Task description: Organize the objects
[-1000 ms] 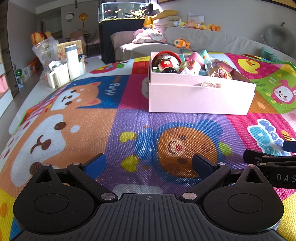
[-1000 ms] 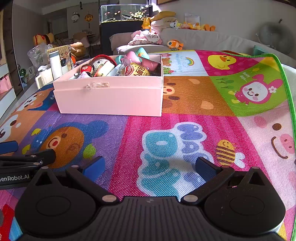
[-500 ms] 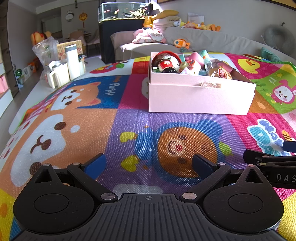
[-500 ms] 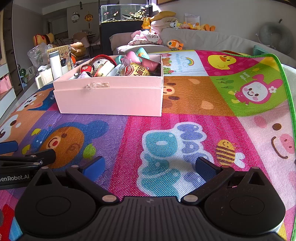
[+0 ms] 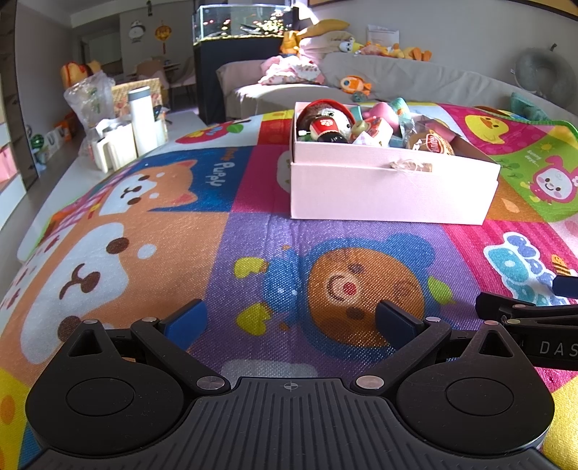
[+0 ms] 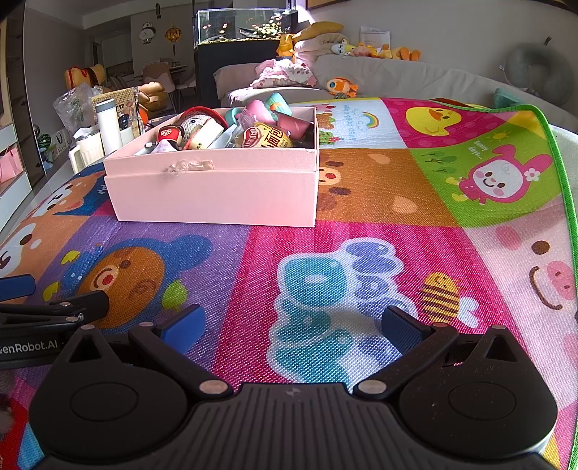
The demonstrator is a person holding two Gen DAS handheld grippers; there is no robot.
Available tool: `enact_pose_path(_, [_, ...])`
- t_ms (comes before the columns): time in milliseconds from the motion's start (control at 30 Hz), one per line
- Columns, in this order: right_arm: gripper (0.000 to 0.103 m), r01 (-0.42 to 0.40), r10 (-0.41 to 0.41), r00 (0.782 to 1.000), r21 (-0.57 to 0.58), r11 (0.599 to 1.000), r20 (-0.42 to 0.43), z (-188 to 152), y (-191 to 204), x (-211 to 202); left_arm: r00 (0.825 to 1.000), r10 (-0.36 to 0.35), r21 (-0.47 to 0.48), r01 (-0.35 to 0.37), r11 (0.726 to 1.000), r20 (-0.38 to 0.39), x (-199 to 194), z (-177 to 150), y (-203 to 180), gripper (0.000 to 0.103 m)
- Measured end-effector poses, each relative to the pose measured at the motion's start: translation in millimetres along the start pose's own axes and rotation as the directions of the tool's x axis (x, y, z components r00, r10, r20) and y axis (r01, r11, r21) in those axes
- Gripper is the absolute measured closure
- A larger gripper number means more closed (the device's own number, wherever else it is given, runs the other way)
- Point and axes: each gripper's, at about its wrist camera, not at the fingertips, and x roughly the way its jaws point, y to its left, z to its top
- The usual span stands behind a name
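A pink cardboard box (image 5: 390,191) (image 6: 216,195) stands on the colourful play mat (image 5: 253,246) (image 6: 361,202), filled with several toys and snack packets, among them a red-capped doll (image 5: 325,124) and a yellow bread packet (image 6: 265,139). My left gripper (image 5: 289,320) rests low over the mat in front of the box, open, nothing between its blue pads. My right gripper (image 6: 290,323) sits beside it to the right, also open and empty. Each gripper's side shows at the edge of the other's view.
A white flask (image 5: 142,119) and white containers (image 5: 112,148) stand off the mat's far left edge beside a plastic bag. A grey sofa (image 5: 433,83) with plush toys runs along the back, next to a fish tank (image 5: 245,25). The mat's green border (image 6: 563,188) is at right.
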Motion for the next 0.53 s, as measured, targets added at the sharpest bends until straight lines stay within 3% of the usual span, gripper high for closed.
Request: enact_pose_path(533, [0.000, 0.000, 0.000, 1.000, 0.000, 1.000, 0.000, -0.2, 0.8, 0.1, 1.000, 0.002, 0.001, -0.002, 1.000, -0.001, 0.0, 0.1, 0.5, 0.001])
